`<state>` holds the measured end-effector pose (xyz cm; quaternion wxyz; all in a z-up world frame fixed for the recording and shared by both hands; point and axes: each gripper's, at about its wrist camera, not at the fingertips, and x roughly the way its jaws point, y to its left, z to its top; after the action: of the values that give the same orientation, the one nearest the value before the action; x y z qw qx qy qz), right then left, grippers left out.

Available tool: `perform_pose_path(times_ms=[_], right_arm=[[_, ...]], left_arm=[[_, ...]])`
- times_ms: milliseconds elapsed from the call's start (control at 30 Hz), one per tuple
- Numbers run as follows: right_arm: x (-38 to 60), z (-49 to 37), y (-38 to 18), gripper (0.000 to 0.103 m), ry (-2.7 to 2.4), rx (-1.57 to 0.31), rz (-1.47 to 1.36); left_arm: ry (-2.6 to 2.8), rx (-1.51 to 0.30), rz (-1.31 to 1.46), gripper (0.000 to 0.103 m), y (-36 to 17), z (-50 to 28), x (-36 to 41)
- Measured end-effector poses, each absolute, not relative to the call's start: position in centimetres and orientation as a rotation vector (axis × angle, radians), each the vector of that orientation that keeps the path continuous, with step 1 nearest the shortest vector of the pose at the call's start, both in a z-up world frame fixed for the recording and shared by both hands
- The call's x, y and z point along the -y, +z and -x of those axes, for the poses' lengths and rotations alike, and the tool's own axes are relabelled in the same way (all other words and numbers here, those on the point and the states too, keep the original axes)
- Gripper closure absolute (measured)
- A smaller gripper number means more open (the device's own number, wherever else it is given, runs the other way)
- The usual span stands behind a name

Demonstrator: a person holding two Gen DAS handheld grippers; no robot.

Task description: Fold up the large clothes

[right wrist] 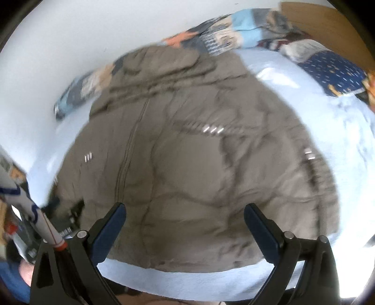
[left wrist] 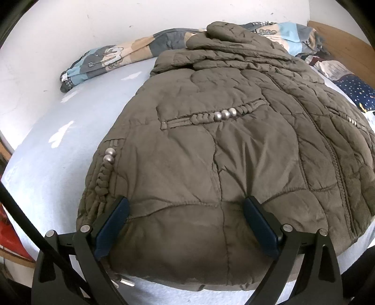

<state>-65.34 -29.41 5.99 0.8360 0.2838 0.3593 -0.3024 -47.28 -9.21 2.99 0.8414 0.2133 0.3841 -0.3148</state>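
Straddling jacket [left wrist: 211,152] hem, left claw [left wrist: 186,225] spread wide | right claw [right wrist: 185,230] released above it

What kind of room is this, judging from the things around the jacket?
Most likely a bedroom. The olive padded jacket lies on a bed with a pale blue sheet, a rumpled patterned duvet lies along the white wall, and a wooden headboard stands at one end.

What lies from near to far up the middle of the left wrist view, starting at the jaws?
Left gripper, jaws open → hem of the olive quilted jacket → pocket with three silver beads → folded sleeve and collar → patterned blanket → white wall.
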Motion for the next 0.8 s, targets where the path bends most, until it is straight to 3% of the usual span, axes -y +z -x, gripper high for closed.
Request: perform_pose_path(times_ms=[333,433,500,667,800], right_arm=[[36.6,77.4,9.3,0.003,-0.925,-0.491,-0.851],[38.5,81.0,7.1,0.018,-0.96,-0.424,-1.041],[39.4,82.1,5.0,0.044,-0.939,-0.419,-1.173],[39.7,82.2,3.4,0.046,-0.909,-0.427,-1.244],[39.4,80.8,3.5,0.046,-0.882,-0.457,-1.222]], left_arm=[[-0.691,-0.873,-0.451,0.005,3.4,46.7,9.2],[-0.738,-0.932,-0.39,0.005,4.5,46.1,8.5],[-0.769,-0.95,-0.33,0.005,5.7,45.9,7.4],[-0.746,-0.937,-0.146,0.005,8.8,43.5,3.4],[-0.639,-1.022,0.024,0.006,8.1,39.4,-0.9]])
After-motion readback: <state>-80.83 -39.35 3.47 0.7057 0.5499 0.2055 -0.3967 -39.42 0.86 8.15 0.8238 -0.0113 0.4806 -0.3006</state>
